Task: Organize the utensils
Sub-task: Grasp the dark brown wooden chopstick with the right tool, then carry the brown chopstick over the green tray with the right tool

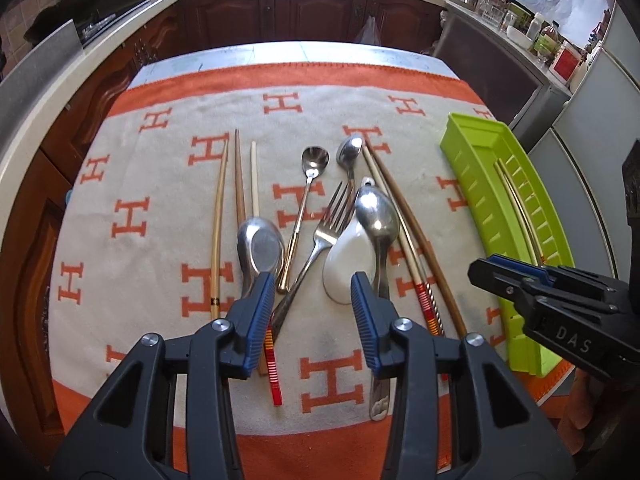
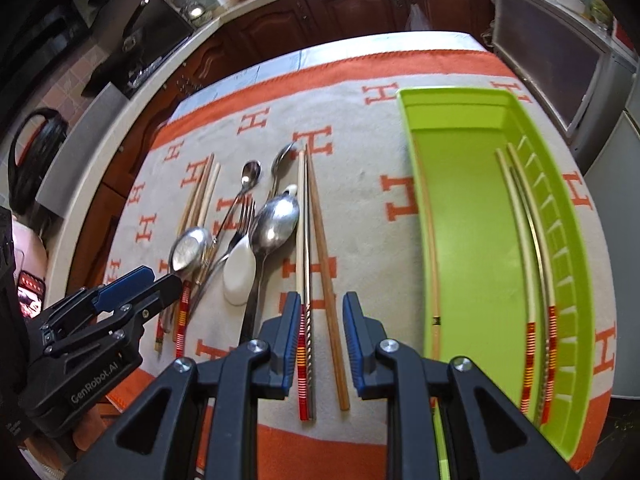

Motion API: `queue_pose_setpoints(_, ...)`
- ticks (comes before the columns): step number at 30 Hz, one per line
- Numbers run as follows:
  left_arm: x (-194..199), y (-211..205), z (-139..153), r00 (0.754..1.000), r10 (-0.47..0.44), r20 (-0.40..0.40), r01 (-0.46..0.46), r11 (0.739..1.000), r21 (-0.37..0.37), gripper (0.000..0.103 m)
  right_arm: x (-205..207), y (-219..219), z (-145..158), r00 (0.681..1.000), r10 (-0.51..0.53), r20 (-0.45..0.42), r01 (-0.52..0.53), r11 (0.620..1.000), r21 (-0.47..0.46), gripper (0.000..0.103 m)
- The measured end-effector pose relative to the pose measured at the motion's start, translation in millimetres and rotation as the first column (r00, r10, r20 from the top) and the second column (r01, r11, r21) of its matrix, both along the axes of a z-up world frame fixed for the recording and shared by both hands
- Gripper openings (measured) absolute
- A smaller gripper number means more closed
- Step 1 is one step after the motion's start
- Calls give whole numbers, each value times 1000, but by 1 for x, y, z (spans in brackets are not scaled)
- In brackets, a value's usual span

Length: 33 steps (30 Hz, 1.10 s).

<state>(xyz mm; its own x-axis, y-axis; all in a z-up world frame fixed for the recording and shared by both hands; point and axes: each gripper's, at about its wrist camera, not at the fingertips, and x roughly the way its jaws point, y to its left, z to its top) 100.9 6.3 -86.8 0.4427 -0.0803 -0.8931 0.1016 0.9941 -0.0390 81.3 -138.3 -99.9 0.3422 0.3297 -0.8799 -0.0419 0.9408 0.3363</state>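
We see both claws hovering over a surface (image 1: 400, 68) covered by an orange-and-grey patterned cloth (image 1: 140, 184). The left claw (image 1: 313, 284) has its blue pads apart and grips nothing; just beyond them lie a large steel spoon (image 1: 260, 246) on the left, a fork (image 1: 320, 232) in the middle, and a white ceramic spoon (image 1: 348, 264) overlapped by another steel spoon (image 1: 378, 220) on the right. Farther left lie three loose chopsticks (image 1: 240, 176). The right claw (image 2: 322, 320) also stands apart and empty, its pads straddling the near ends of a brown wooden chopstick (image 2: 326, 276) and a white chopstick with red banding (image 2: 301, 280), a metal stick lying between them. To the right of this claw sits a green tray (image 2: 460, 104), which holds chopsticks (image 2: 528, 248) along its right side and one bamboo chopstick (image 2: 432, 248) against its left wall.
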Motion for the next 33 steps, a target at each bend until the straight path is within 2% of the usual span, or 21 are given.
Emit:
queue_pose_setpoints(9, 1, 9, -18, 1000, 0, -29, -1, 999, -44, 36, 10, 20, -19, 999, 46, -24, -48, 992, -115, 21)
queue_pose_setpoints(17, 3, 14, -24, 999, -4, -37, 1, 998, -67, 36, 19, 26, -34, 997, 57, -58, -66, 984, -165, 12)
queue_pose_setpoints(23, 4, 14, -24, 999, -11, -36, 8, 996, -89, 36, 23, 33, -34, 997, 72, -34, -77, 975, -209, 12)
queue_pose_setpoints(28, 0, 7, -20, 999, -38, -19, 36, 994, -101, 36, 24, 33, -35, 998, 66, -3, -65, 974, -217, 7)
queue_pose_setpoints(33, -3, -4, -16, 998, -59, -5, 59, 994, -95, 36, 22, 21, -30, 1000, 25, 10, -23, 988, -154, 6)
